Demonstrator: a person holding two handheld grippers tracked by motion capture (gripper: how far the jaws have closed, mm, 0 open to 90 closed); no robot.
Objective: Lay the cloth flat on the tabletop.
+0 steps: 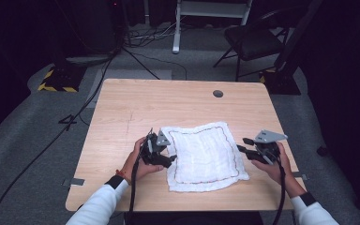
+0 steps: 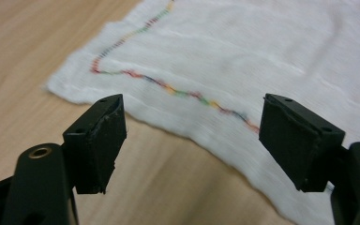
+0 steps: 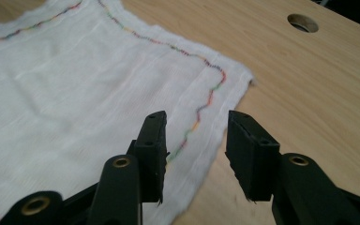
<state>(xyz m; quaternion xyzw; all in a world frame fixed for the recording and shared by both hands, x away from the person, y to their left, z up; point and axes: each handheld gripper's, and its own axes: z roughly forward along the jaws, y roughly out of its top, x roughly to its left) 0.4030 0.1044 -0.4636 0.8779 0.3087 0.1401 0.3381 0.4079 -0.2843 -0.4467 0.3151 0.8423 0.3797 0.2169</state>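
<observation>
A white cloth (image 1: 201, 157) with a multicoloured stitched border lies spread flat on the wooden table (image 1: 168, 103). My left gripper (image 1: 170, 160) sits at the cloth's left edge, held in a hand. In the left gripper view its jaws stand wide apart (image 2: 192, 136) just above the cloth's edge (image 2: 243, 56), with nothing pinched. My right gripper (image 1: 241, 144) hovers at the cloth's right edge. In the right gripper view (image 3: 196, 145) its jaws are parted over the cloth's border (image 3: 75, 93), and the pads press on nothing.
A round cable hole (image 1: 218, 93) sits in the table's far right part, also seen as the hole (image 3: 302, 22) beyond the cloth's corner. Behind the table stand a dark folding chair (image 1: 253, 42) and a stand with a yellow-black base (image 1: 56, 79). Cables run across the floor.
</observation>
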